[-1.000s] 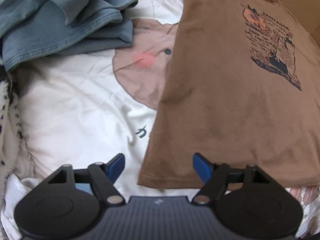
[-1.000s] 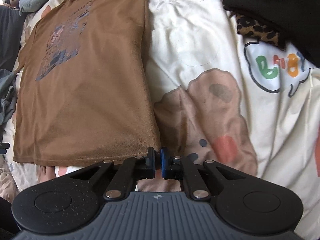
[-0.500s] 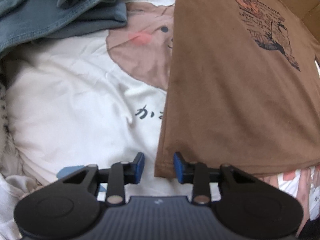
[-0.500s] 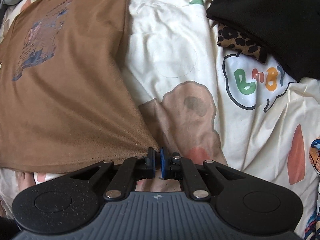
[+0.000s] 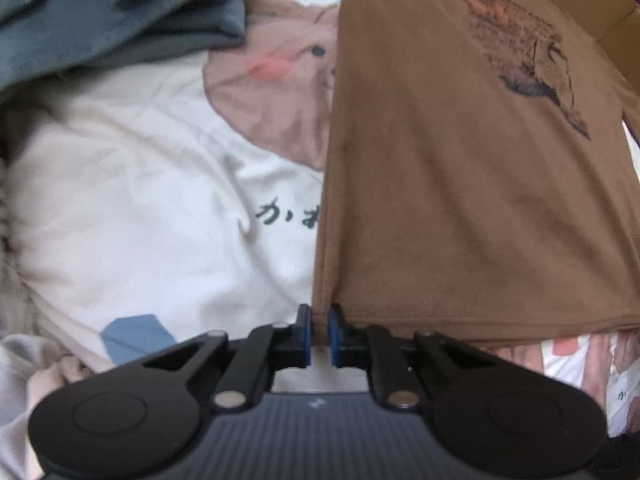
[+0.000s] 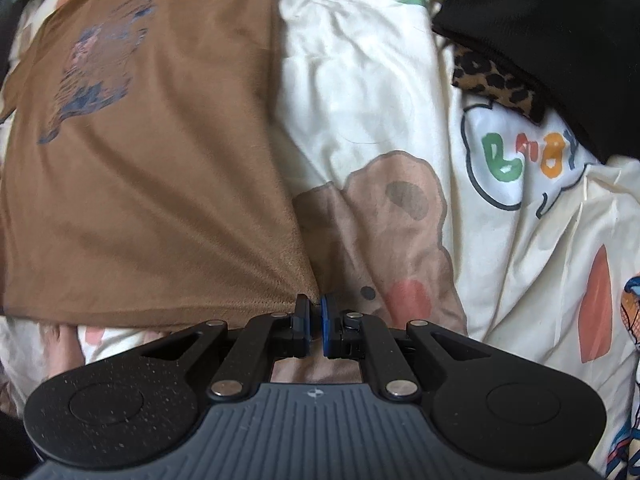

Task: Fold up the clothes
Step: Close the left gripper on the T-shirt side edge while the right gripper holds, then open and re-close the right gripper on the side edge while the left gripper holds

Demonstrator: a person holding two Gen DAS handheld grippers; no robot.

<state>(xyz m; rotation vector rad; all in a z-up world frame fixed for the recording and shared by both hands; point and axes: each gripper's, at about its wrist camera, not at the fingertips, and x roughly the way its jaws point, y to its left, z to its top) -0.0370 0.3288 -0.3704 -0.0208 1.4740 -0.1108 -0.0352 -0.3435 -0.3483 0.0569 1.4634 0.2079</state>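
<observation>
Brown tee lay flat, print up, on the quilt. Left gripper was closing narrow on one hem corner; right gripper pinched the other, cloth puckering. Step: securing the hem. Next likely needs both lifting together toward the collar. Left view alone showed blue clothes; right alone black garment.
</observation>
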